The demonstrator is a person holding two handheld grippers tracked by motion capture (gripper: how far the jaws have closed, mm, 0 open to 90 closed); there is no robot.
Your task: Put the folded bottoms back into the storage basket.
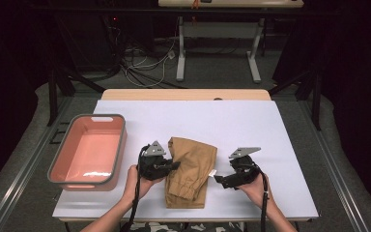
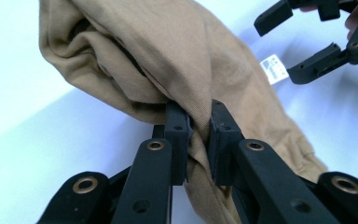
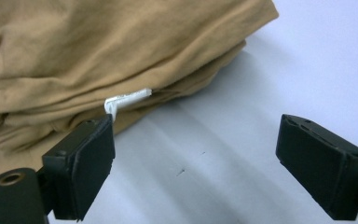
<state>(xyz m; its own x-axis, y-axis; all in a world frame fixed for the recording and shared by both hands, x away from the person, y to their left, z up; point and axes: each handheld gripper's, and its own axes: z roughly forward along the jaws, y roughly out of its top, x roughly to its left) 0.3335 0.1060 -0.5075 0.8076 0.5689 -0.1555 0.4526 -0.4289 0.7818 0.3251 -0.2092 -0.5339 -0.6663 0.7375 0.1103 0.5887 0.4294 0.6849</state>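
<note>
A white table (image 1: 251, 125) takes up the middle of the high view, with a pink tub (image 1: 88, 151) at its left. Lower centre lies the folded tan garment (image 1: 190, 170). The left gripper (image 2: 198, 140) pinches a fold of its left edge. The right gripper (image 3: 193, 175), jaws spread wide, sits just beside the small white label (image 3: 127, 99).

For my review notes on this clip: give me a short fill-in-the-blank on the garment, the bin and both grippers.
1. The left gripper is shut on the tan ____.
2. The right gripper has its jaws ____, with nothing between them.
3. The pink bin holds ____.
4. The white label sticks out of the garment's side nearest the ____ gripper.

Missing words: garment; open; nothing; right
</note>
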